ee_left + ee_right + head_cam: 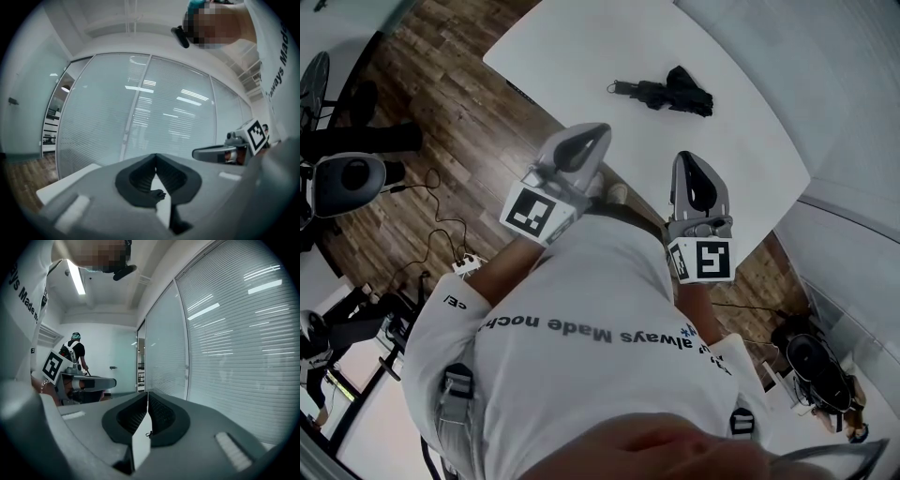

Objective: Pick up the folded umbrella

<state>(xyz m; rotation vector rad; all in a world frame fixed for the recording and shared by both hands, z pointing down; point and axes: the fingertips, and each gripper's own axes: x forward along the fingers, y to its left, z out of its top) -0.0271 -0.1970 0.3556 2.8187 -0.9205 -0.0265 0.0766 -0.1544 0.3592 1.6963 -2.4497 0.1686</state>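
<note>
**Progress:** pick-up not begun. The folded umbrella [664,94] lies untouched on the white surface [581,56], roughly midway across it and well in from its near edge.

**Claws:** the left claw [596,129] and right claw [687,159] are both held at the near edge of the surface, well short of where the umbrella lies on it. Each has its jaws together with nothing between them.

**Outstanding, in my judgement:** approach across the surface, opening of a claw, closing on the umbrella, lift.

**Condition of the item:** black, collapsed short, lying flat on the surface. One end is a slim handle with a small loop. The canopy fabric is bunched loosely at the other end and does not appear tightly strapped
</note>
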